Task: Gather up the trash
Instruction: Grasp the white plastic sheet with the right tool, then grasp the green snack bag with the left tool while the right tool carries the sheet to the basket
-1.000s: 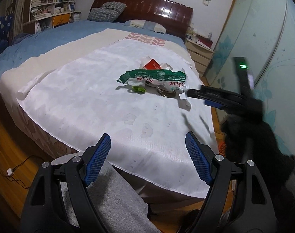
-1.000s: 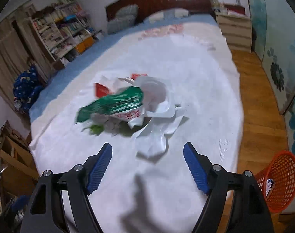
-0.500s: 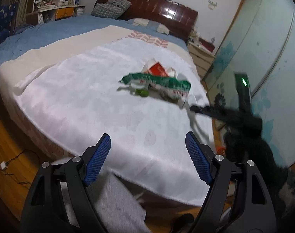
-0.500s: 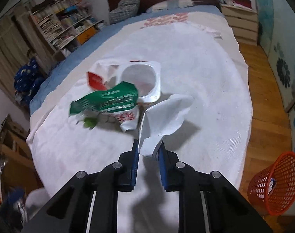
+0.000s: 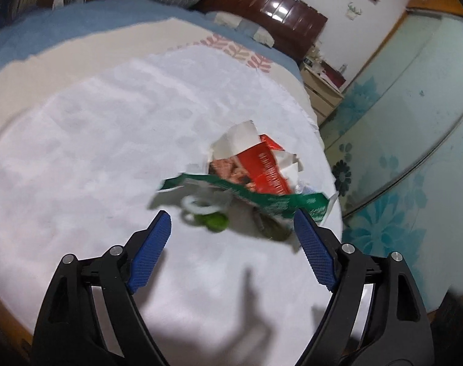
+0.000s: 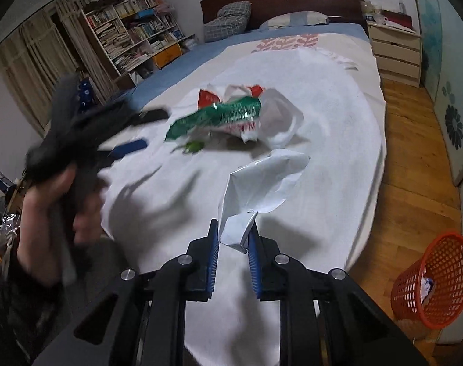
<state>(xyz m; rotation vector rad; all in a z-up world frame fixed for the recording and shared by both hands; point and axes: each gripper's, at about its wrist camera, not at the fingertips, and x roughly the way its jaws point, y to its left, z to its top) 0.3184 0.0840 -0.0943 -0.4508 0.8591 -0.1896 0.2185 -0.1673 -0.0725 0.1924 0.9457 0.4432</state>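
A trash pile lies on the bed's white cloth (image 5: 109,152): a green wrapper (image 5: 262,196), a red-and-white carton (image 5: 262,167), a white ring (image 5: 201,204) and a small green scrap (image 5: 216,221). My left gripper (image 5: 231,213) hovers just short of the pile, its jaws wide and still opening, with nothing pressed between them. In the right wrist view it shows blurred at the left (image 6: 156,128), held by a hand. My right gripper (image 6: 234,224) is shut on a crumpled white wrapper (image 6: 262,180), raised above the cloth, nearer than the green wrapper (image 6: 219,116).
An orange mesh basket (image 6: 432,280) with a scrap inside stands on the wooden floor (image 6: 414,152) at the bed's right side. A nightstand (image 6: 396,48) stands by the headboard, a bookshelf (image 6: 131,39) along the left wall. A white bag (image 6: 280,122) lies behind the pile.
My right gripper closed on the white wrapper and pulled it back from the pile. My left gripper swept forward over the bed, close up to the green wrapper.
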